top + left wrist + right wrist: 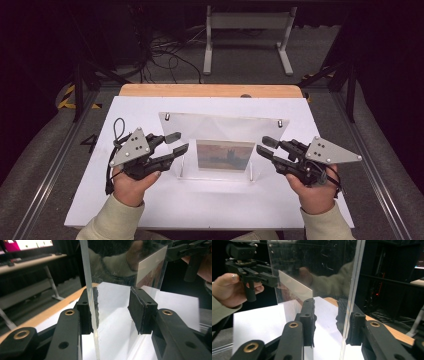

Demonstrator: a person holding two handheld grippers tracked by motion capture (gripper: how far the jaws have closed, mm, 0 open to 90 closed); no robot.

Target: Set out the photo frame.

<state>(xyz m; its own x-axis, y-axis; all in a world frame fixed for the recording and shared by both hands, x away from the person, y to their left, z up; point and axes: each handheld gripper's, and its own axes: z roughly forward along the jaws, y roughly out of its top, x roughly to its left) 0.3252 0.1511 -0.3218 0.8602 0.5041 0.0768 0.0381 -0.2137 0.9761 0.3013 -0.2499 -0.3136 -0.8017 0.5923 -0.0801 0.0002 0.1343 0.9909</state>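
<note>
A clear acrylic picture frame (pixel 222 127) stands upright on the white board (pixel 150 200), with a reddish picture (pixel 225 155) in its lower middle. My left gripper (pixel 181 141) is at the frame's left edge. In the left gripper view the clear panel (pixel 125 262) runs between the jaws (pixel 113 311), close against the left pad (pixel 87 312) and well apart from the right pad. My right gripper (pixel 262 144) is at the frame's right edge. There the panel (pixel 317 265) lies beside the right pad (pixel 354 325), and the left pad stands off it (pixel 329 320). Both grippers are open.
The white board lies on a wooden table (pixel 210 90) whose far edge shows behind it. On the floor beyond stand a white metal stand (pixel 247 30) and loose cables (pixel 165 50). Dark frame rails run along both sides of the table.
</note>
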